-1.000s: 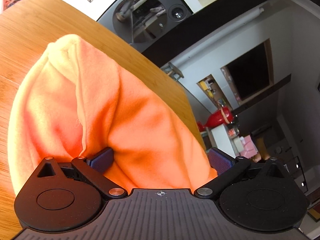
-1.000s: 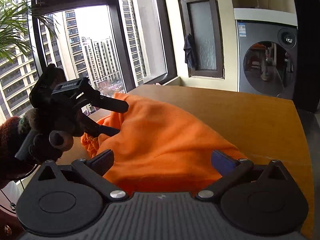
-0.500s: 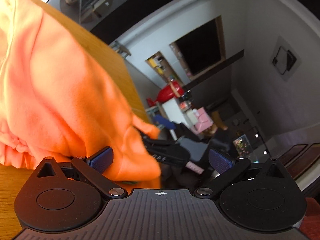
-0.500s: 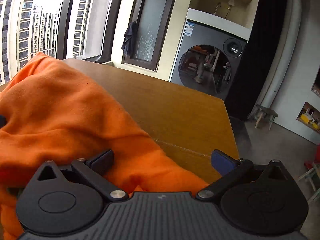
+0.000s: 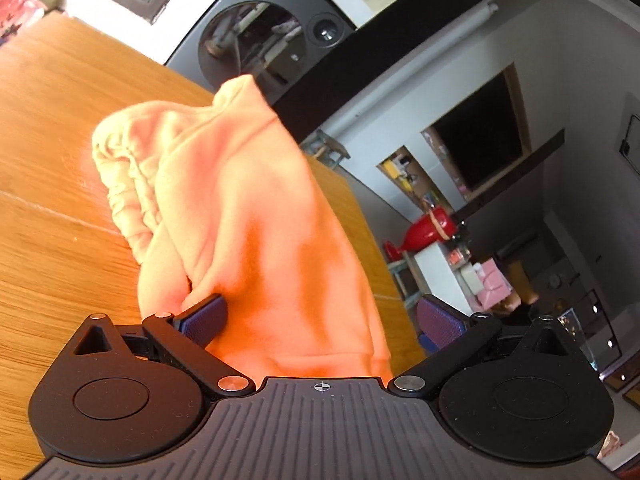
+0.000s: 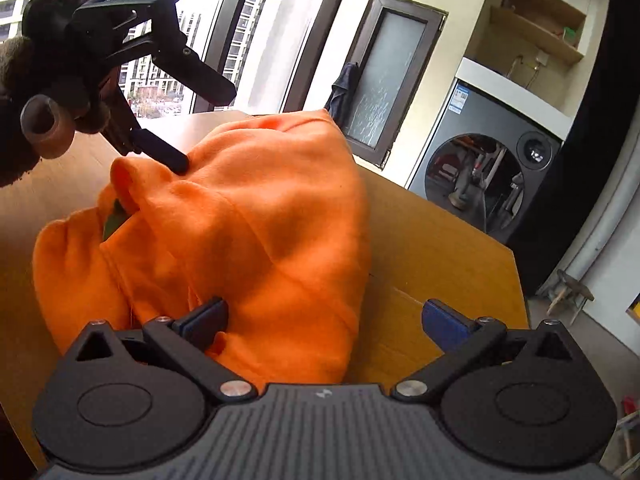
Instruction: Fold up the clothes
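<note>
Fleece is lying in a rumpled heap on the brown wooden desk (image 5: 60, 128): the soft orange fleece garment (image 5: 248, 216) is bunching up, with a gathered ribbed hem showing at its far side and loose folds draping toward both cameras. It is not lying flat or squared, so folding is somewhere in its course, though how far cannot be judged from one heap. The left hand-held gripper (image 5: 320, 316) is standing wide, cloth lying between its blue pads without being pinched. In the right wrist view that same tool is hovering over the heap, one finger pressing into a raised fold. The right hand-held gripper (image 6: 324, 316) is also standing wide, cloth spilling past its left pad while the right pad is hanging over bare wood. Judging by its drape, the garment is looking light, limp and thick, likely to sag and slide unless taken by two spread points; a seam, hem or corner is looking like the surest place to pinch, since a single layer there is offering a firm edge.
</note>
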The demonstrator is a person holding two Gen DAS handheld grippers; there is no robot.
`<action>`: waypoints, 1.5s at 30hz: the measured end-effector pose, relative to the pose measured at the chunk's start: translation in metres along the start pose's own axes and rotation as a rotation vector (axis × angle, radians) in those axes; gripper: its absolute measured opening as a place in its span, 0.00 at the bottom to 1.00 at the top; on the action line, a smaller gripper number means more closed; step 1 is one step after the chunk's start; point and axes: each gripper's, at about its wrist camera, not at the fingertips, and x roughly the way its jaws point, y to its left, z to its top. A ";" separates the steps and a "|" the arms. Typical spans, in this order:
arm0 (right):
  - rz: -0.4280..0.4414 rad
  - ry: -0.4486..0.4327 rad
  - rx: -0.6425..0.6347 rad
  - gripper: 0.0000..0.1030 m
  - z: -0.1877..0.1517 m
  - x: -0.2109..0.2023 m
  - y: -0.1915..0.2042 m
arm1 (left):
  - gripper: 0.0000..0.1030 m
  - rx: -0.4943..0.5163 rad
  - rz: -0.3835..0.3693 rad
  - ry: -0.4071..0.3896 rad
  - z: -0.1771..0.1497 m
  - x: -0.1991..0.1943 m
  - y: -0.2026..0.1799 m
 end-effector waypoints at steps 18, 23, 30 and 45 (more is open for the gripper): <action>0.123 0.121 0.209 1.00 0.000 0.020 -0.017 | 1.00 0.149 0.031 0.108 -0.030 0.026 -0.014; 0.227 0.034 0.107 1.00 -0.002 -0.011 -0.038 | 1.00 0.208 0.071 0.078 -0.024 0.013 -0.023; 0.018 0.020 -0.252 0.99 -0.025 -0.030 -0.055 | 1.00 0.289 0.127 0.037 -0.015 -0.006 -0.035; 0.332 -0.062 -0.256 0.55 0.011 -0.006 -0.034 | 1.00 0.298 0.214 0.129 -0.008 0.033 -0.021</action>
